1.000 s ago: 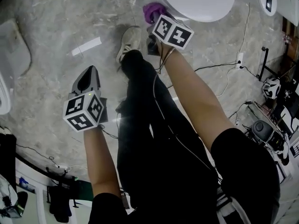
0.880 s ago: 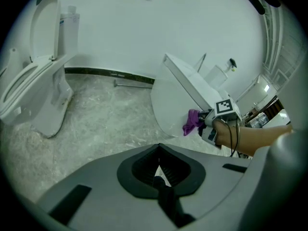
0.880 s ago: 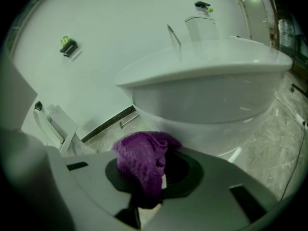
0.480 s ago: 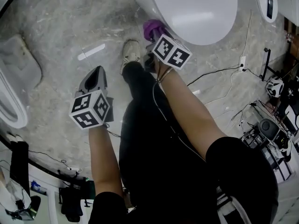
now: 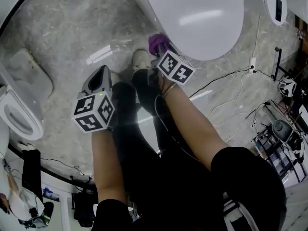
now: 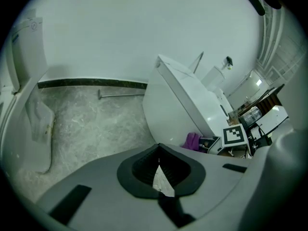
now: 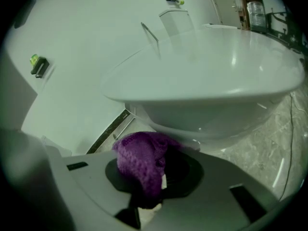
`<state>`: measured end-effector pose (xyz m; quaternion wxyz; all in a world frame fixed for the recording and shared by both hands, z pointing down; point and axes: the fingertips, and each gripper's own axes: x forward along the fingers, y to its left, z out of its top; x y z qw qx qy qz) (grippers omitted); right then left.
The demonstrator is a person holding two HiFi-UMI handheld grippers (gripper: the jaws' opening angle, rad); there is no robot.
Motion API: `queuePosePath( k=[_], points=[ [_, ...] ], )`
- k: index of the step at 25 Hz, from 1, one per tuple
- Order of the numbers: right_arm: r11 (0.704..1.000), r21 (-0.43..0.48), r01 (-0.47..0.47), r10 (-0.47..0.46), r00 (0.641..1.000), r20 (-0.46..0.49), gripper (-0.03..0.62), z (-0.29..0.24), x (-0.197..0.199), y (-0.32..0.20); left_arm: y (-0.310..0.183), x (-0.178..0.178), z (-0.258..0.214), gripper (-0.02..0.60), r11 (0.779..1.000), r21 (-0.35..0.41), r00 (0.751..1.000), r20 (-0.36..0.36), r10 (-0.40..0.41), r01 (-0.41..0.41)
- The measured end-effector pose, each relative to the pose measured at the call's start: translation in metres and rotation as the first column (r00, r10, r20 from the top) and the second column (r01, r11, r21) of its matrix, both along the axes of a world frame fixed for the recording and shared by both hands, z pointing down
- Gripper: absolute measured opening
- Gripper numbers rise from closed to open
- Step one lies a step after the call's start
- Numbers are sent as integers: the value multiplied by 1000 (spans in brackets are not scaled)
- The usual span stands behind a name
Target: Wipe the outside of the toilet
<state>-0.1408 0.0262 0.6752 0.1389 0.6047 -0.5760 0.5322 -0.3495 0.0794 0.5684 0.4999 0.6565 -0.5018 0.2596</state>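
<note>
We are seeing the toilet (image 5: 202, 13) only in part from the head view, its far end running off the top edge. In the right gripper view the purple cloth (image 7: 142, 162) is draping over the right claw (image 7: 153, 179), masking where its jaws are meeting, and the bowl is overhanging and hiding the toilet's foot. From the head view that claw's marker cube (image 5: 175, 66) is covering most of the cloth and all of the tips. A white fixture (image 5: 14, 114) is getting cut by the left edge. A shoe (image 5: 139, 60) is showing only partly behind the leg. The clutter (image 5: 281, 134) at the right edge is looking too small to name.
</note>
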Motion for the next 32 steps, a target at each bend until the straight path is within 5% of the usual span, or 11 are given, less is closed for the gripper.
queuePosePath(
  k=[14,32],
  points=[
    [975,-15,-219,219,976,-5,74,-4,-25,-32,-53,-21,18,8,991,-50,991,-61,123,-126],
    [889,-1,-458,457,885,-88,74,-7,-76,-132,-152,-127,25,8,949,-83,949,-104,296,-305]
  ],
)
